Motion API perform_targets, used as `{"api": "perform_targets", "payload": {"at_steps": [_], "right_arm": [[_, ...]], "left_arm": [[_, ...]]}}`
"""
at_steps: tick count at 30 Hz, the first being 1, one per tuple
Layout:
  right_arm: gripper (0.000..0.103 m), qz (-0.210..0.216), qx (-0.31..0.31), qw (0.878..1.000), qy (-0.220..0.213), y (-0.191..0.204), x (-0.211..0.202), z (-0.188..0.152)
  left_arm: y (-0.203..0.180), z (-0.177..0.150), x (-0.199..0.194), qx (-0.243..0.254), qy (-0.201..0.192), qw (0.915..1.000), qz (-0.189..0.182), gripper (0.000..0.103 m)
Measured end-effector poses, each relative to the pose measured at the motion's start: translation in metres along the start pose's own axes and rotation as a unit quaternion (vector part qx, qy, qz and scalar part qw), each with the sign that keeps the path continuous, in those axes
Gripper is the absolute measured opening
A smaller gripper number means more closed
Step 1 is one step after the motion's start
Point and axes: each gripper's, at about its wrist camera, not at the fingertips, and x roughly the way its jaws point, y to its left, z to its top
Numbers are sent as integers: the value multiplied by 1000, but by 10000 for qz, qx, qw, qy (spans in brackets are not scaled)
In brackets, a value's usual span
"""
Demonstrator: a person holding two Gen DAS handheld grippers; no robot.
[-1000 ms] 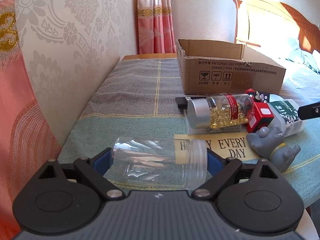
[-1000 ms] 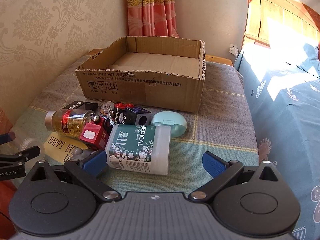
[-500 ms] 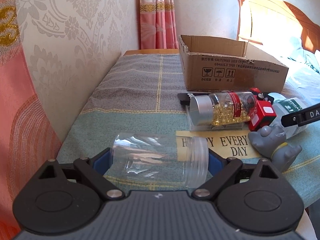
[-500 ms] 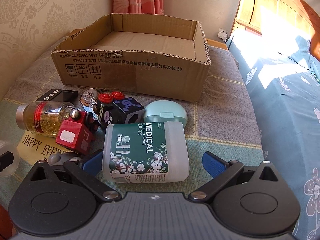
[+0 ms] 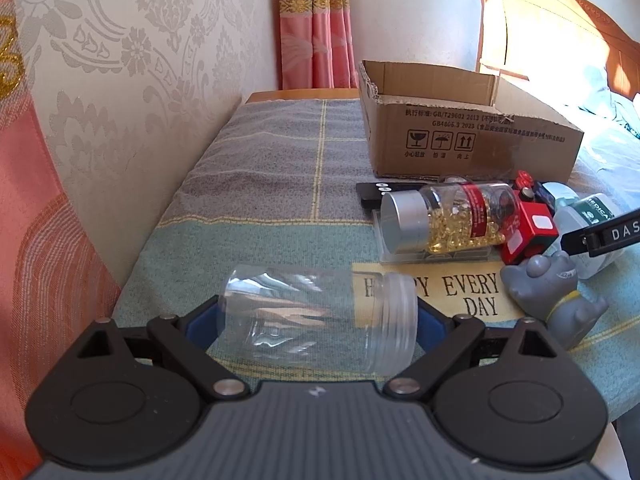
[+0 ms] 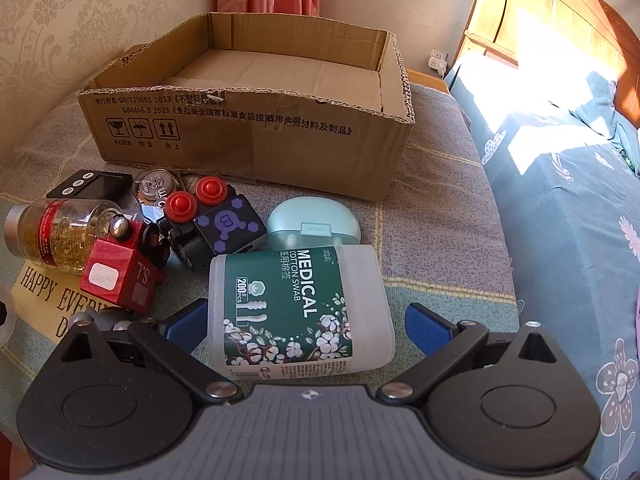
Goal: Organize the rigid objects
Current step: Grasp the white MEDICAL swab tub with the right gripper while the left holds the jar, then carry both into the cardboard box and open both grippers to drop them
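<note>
jar (image 5: 320, 316), clear and empty, lies on its side on the counter (image 5: 272, 184) at the near left, its length across the left gripper (image 5: 318, 320). the jaws sit at its two ends, very wide; whether the pads press on base and lid or just frame it, i cannot tell. lying crosswise like that, it probably offers only an end-to-end grip.

the swab tub (image 6: 298, 308) lies flat, label up, at the near edge of the clutter, inside the right gripper (image 6: 298, 322). those jaws are apart: the left pad is just beside the tub's wall, the right pad stands clear of it. coming in from the near side looks sensible, since the case (image 6: 314, 229), robot toy (image 6: 212, 224) and red block (image 6: 118, 274) crowd its far and left sides.

the box (image 6: 256, 136) stands open and empty behind the pile, presumably the destination. the capsule bottle (image 5: 448, 216) and grey figure (image 5: 554, 292) lie untouched.

against the earlier pictures, the right gripper has come down and nearer, so the tub now fills the gap between its jaws and the box is seen more from above. in the left view its tip now reaches over the grey figure. the left gripper and jar look unchanged.
</note>
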Motion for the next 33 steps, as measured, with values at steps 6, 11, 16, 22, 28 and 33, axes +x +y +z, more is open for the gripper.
{"api": "perform_targets", "payload": {"at_steps": [6,11,16,22,28,33], "right_arm": [[94,-36,-164,9998,135,3,3,4],[87,138,-276,9992,241,3,2,4],[87,343,-424,9980,314,-2,-2,5],[87,500,-533,9971,199,-13,-20,10],[87,793,-546,9952,-147,-25,-49,25],[87,1024,-482,9925,-463,-36,-68,45]], "left_arm": [[-2,5,2,39,164,9999,-24,93],[-3,11,0,110,286,9995,-31,93],[-8,20,-9,264,329,9991,26,93],[-11,41,-28,286,223,9993,-100,93],[-22,77,-36,319,-66,9992,-223,93],[-38,115,-27,317,-206,9984,-421,93]]}}
